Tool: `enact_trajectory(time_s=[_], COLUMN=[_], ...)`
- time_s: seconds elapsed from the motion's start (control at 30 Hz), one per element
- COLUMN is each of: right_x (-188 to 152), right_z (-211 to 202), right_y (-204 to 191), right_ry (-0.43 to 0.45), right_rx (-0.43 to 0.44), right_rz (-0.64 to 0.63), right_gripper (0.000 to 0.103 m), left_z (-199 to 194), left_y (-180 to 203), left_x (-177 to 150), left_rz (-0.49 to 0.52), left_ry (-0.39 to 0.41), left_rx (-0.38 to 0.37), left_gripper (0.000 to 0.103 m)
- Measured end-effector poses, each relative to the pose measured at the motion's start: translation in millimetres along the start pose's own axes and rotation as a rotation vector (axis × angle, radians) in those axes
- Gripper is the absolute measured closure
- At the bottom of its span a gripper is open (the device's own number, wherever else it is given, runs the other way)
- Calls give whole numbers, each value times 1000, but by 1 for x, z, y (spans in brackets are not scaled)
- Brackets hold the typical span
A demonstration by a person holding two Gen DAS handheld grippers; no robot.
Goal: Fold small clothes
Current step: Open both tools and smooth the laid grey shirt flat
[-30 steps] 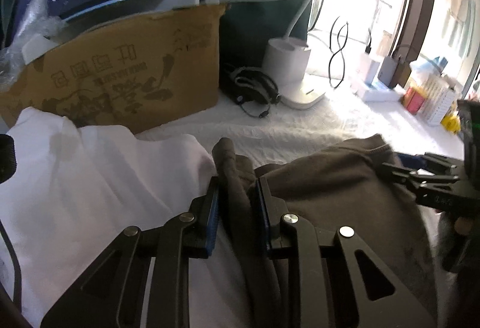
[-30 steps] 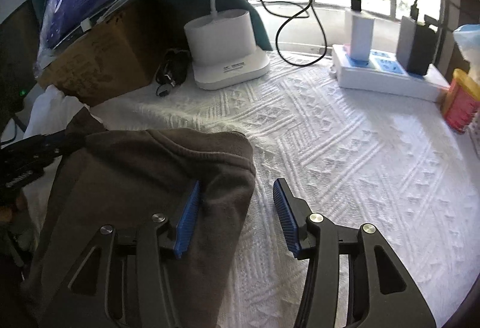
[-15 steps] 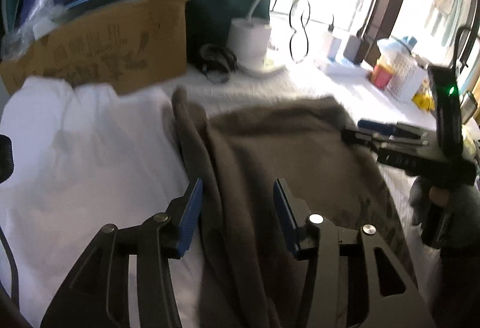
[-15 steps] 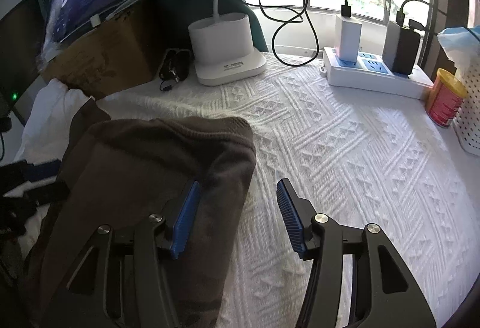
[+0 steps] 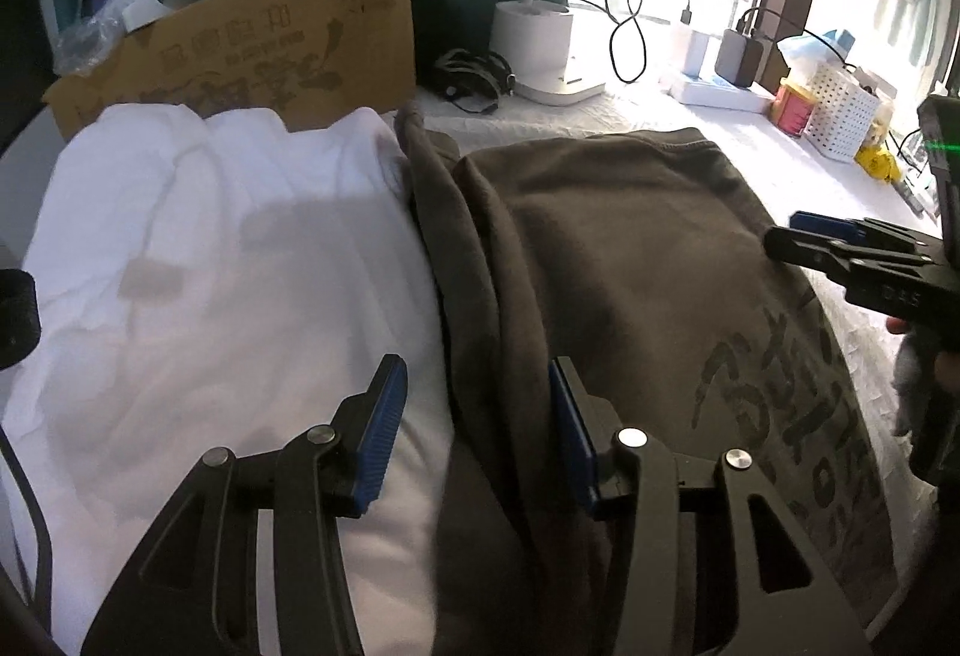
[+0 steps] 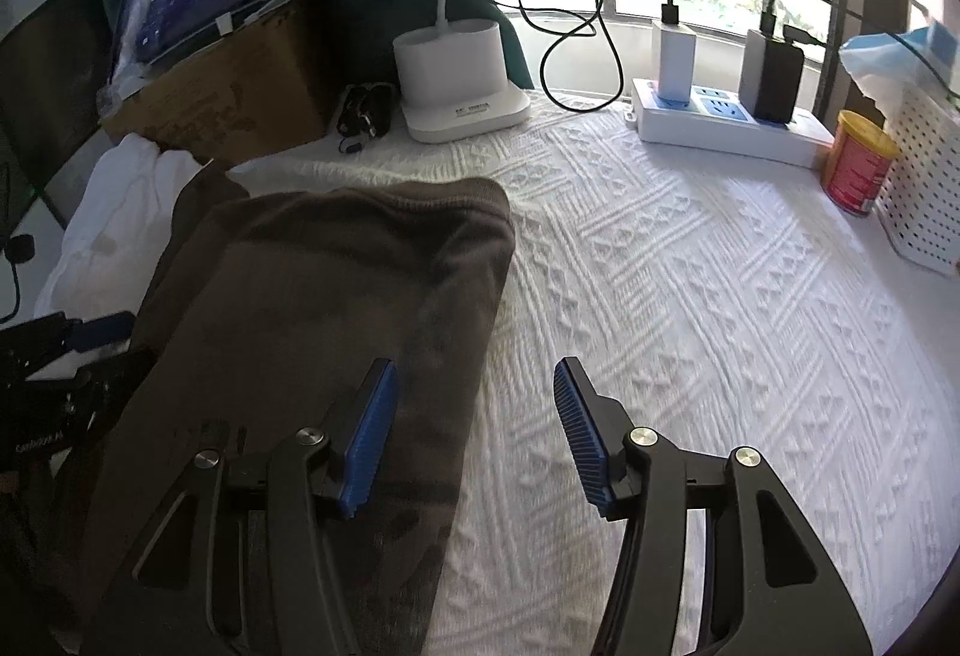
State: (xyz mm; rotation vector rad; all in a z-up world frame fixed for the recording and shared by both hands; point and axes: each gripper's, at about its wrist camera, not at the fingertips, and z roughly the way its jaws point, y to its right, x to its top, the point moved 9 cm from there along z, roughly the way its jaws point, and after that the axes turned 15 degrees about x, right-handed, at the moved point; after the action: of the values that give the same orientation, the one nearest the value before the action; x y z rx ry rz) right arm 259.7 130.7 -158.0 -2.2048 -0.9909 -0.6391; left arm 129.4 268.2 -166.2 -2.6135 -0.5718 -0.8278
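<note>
Between the spread blue pads of the left gripper runs the bunched left edge of the brown T-shirt, but nothing is pinched now: a second ago those jaws were pressed together on that fold, and they have since let go and drawn back toward the near side. Over on the other side, the right gripper is likewise wide apart and empty, straddling the shirt's right border, one pad above the brown cloth and one above the white textured tablecloth; it has backed off a little too. The brown T-shirt lies folded lengthwise as a narrow strip on the tablecloth, its left side overlapping a white garment just beside it, its far end near the cardboard box and the white lamp base. Judging by the double release, the side fold looks finished, and the likely next step is a crosswise fold, end to end.
</note>
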Motion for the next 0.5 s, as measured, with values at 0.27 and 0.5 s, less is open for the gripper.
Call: enact_trajectory(time_s=[0.27,0.5], right_x=[-26,-48], right_z=[-12,-20], right_y=[-6,-17], right_ry=[-11,-18], right_rx=[3,18], right_rz=[7,-4], right_gripper=[46,46], left_z=[-12,-39], left_y=[-9,-7], left_x=[-9,-17], left_rz=[-32,-41], left_ry=[10,67], left_rx=[17,7], left_gripper=[55,55])
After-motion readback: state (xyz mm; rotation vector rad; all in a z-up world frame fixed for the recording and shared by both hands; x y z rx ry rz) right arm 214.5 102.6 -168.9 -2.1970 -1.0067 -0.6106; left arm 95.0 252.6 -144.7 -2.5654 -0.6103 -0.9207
